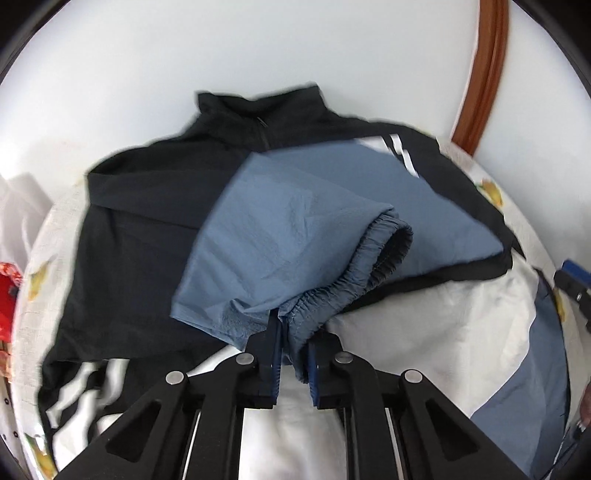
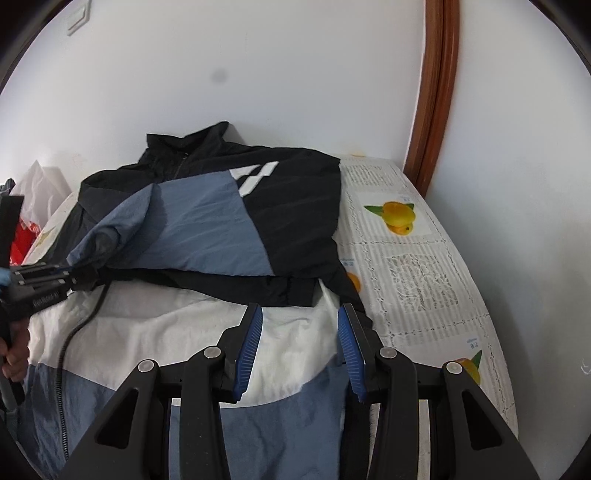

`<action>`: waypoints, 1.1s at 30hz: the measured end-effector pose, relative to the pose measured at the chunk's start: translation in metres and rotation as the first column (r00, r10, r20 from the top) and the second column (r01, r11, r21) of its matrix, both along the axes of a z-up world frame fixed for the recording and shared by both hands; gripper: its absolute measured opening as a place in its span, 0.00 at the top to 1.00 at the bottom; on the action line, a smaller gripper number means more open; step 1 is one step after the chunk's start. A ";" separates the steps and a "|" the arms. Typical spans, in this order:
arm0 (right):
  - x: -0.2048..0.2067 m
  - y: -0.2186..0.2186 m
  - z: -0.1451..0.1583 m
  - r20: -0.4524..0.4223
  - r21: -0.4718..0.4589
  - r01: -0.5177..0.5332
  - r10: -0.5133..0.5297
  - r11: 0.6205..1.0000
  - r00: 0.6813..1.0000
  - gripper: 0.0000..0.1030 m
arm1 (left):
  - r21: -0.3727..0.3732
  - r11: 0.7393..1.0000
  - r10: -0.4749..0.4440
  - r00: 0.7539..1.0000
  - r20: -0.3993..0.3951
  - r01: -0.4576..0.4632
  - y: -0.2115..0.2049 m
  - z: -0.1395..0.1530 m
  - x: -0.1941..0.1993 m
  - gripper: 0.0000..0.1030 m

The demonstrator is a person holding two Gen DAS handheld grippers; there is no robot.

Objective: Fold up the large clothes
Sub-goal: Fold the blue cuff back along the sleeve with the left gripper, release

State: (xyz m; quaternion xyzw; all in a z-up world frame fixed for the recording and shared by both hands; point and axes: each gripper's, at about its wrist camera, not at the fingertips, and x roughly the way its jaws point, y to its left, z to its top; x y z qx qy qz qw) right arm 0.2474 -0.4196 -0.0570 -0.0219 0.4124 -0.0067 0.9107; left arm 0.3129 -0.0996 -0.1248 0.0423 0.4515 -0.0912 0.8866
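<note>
Our left gripper (image 1: 291,332) pinches the blue cuff (image 1: 354,280) of the sleeve (image 1: 295,221), folded across the jacket (image 1: 147,206). Our right gripper (image 2: 300,332) hangs released above the hem, perhaps not touching it. The jacket lies on the tablecloth (image 2: 417,273), collar (image 2: 184,144) toward the wall (image 2: 258,74).

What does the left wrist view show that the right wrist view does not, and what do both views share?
Only the left wrist view shows the elastic cuff close up, pinched in the left gripper, and white stripes at the jacket's near left.

Only the right wrist view shows the open right gripper over the white panel, the fruit-print tablecloth, and a wall plate.

Both show the black, blue and white jacket with its collar toward the wall, and the brown door frame.
</note>
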 end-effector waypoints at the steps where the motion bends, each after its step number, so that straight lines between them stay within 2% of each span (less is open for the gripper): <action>1: -0.001 0.003 0.002 0.003 0.003 -0.003 0.003 1.000 1.000 0.59 | -0.008 1.000 0.010 1.000 0.010 -0.010 0.007 0.006 -0.001 0.89; 6: 0.001 0.025 0.011 0.018 -0.007 -0.021 0.021 1.000 1.000 0.59 | -0.052 0.994 0.104 0.992 0.066 -0.100 0.057 0.035 -0.004 0.89; 9: 0.007 0.038 0.013 0.015 -0.001 -0.032 0.032 0.999 0.999 0.59 | -0.091 0.984 0.160 0.985 0.069 -0.154 0.089 0.043 0.000 0.89; 16: 0.033 0.061 0.013 0.016 0.008 -0.046 0.046 0.999 0.999 0.59 | -0.149 0.960 0.241 0.971 -0.003 -0.239 0.142 0.029 0.022 0.87; 19: 0.044 0.065 0.010 0.025 -0.008 -0.044 0.044 0.999 0.999 0.59 | -0.136 0.949 0.285 0.958 -0.018 -0.285 0.158 0.018 0.028 0.81; 23: 0.061 0.061 -0.002 0.004 -0.014 -0.024 0.024 1.000 1.000 0.59 | -0.112 0.938 0.328 0.945 -0.021 -0.328 0.170 0.007 0.031 0.81; 29: 0.072 0.053 -0.025 -0.051 -0.010 0.012 -0.013 1.000 0.999 0.59 | -0.095 0.938 0.334 0.942 -0.020 -0.334 0.175 0.002 0.031 0.81; 33: 0.063 0.048 -0.021 -0.025 -0.018 0.036 -0.037 0.999 0.999 0.59 | -0.080 0.941 0.330 0.944 0.017 -0.328 0.171 0.012 0.020 0.81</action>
